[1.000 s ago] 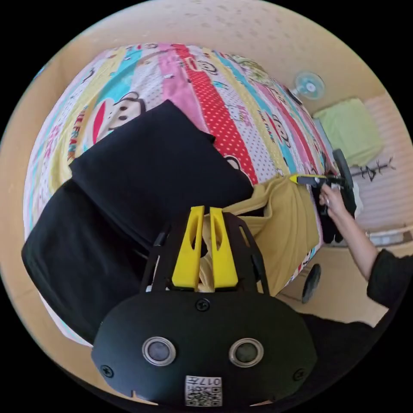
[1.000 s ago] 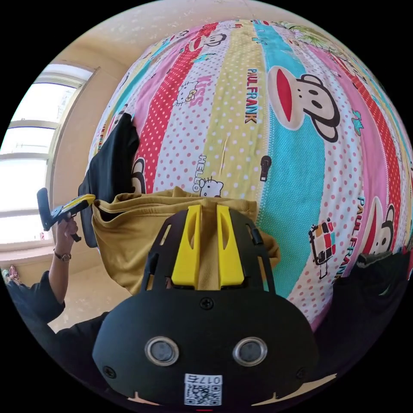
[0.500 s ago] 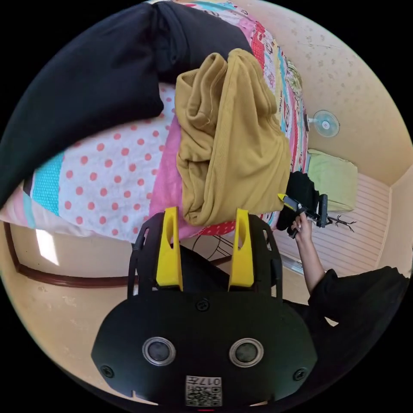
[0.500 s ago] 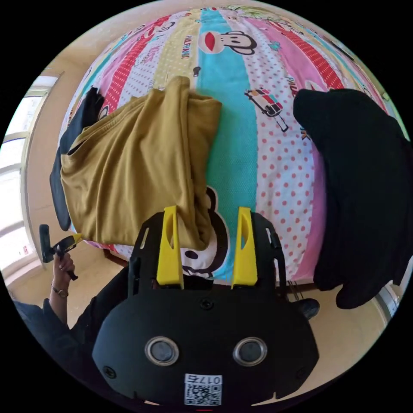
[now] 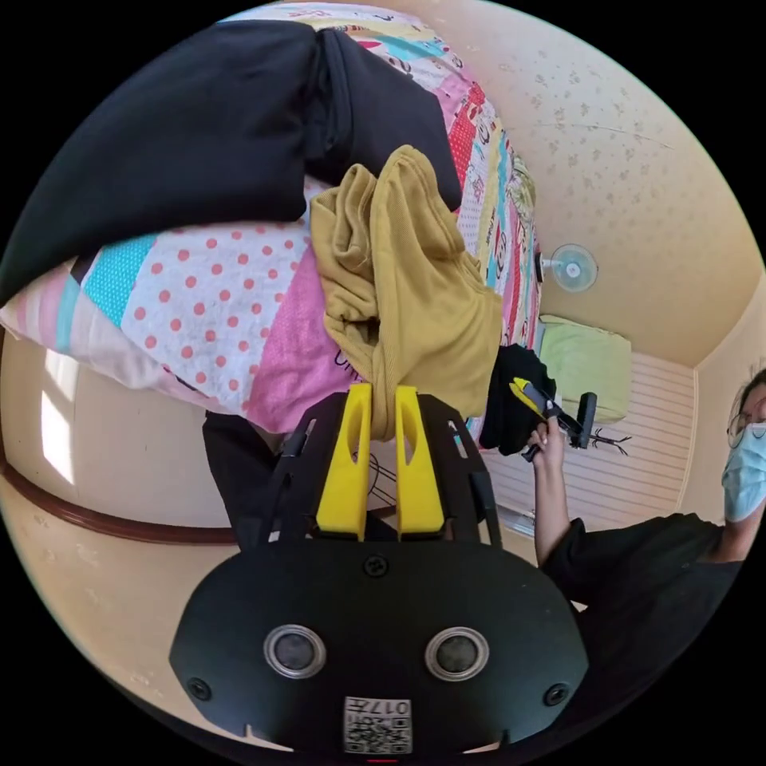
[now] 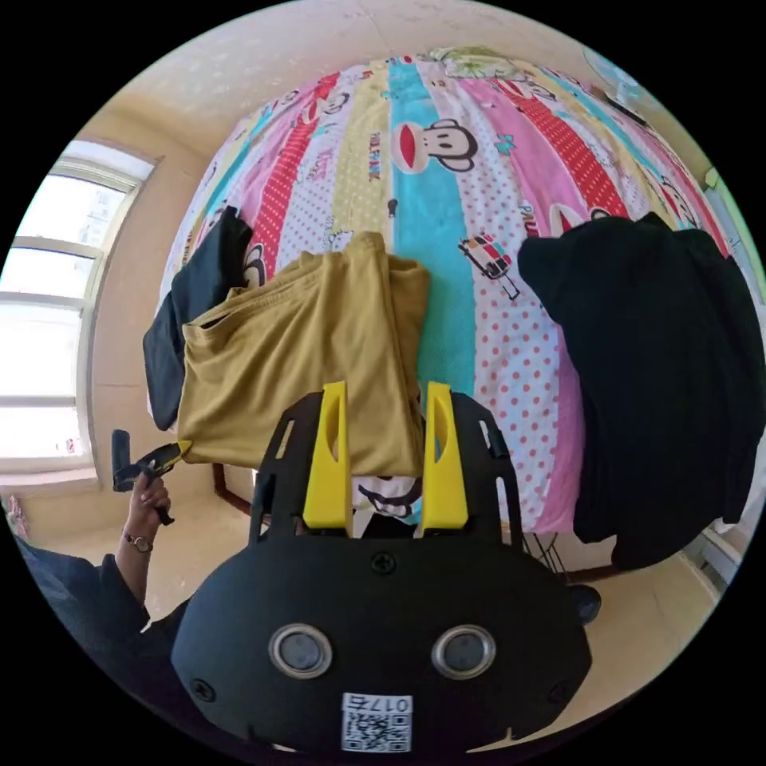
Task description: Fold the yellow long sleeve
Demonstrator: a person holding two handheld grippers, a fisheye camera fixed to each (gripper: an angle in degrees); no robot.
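We see the yellow long sleeve lying as a folded bundle on the patterned bed, at the bed's near edge, between two black garments: a small one toward the window side and a large one on the other side. Its long axis runs from the bed's near edge inward toward the middle of the bed, roughly in line with the way our right claw points.

Our left claw sits at the garment's window-side near corner; in the left gripper view its jaws are almost together with a hem of yellow fabric pinched between them, so we judge it is gripping the garment. In the right gripper view that same claw touches the same corner, just off the bed's edge.

Our right claw is half open, jaws standing apart, with the other near corner of the garment lying between them; we cannot see the jaws pressing on it. We judge the coming move turns on closing here, since both near corners lie right at the claws.
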